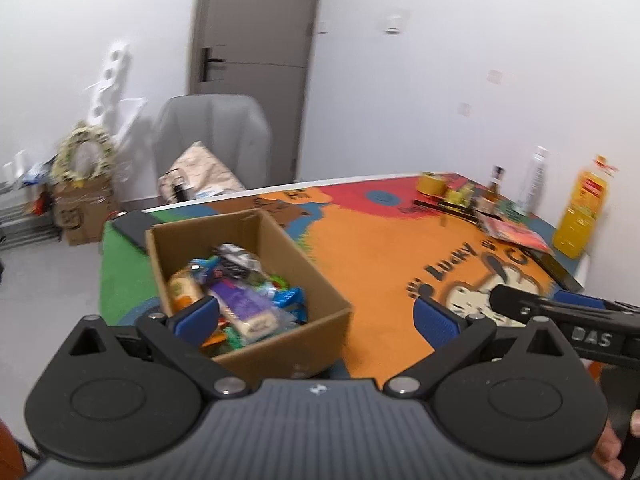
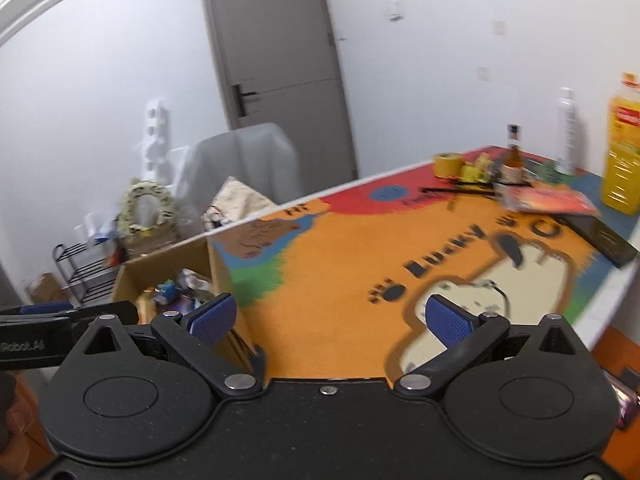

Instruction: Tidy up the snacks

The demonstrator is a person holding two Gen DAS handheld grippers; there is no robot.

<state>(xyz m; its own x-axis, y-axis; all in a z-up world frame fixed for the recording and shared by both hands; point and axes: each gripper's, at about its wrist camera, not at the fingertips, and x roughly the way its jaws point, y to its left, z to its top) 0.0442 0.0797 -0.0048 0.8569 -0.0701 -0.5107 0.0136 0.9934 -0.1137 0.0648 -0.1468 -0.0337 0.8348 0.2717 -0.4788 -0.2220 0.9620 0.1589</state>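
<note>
Nearest each lens sits the gripper's own black body, which hides the near edge of the tabletop (image 2: 352, 280). The left gripper (image 1: 318, 316) has its jaws spread wide with nothing between them; its blue pads (image 1: 436, 320) frame the near end of the box (image 1: 320, 280). The right gripper (image 2: 332, 320) is likewise wide apart and empty, hanging over the orange mat.

The box stands open on the mat's left part, and the snacks (image 1: 240, 296) lie piled inside it. Blur smears the wrappers: a purple packet, a blue one and an orange-labelled one can be picked out, but no print is readable. The left pad covers part of the pile. In the right wrist view only a corner of the box shows, cut off by the other gripper's arm.

At the far right end of the tabletop stand a yellow bottle (image 2: 624, 152), a white bottle (image 2: 566, 132), a small brown bottle (image 2: 513, 152) and a tape roll (image 2: 447, 164), with a red book (image 2: 552, 200) lying flat; smaller items among them are too blurred to name. A dark flat slab (image 1: 134, 226) lies beyond the box; what it is cannot be told. Behind are a grey chair (image 1: 212, 136) and a door (image 1: 256, 28).
</note>
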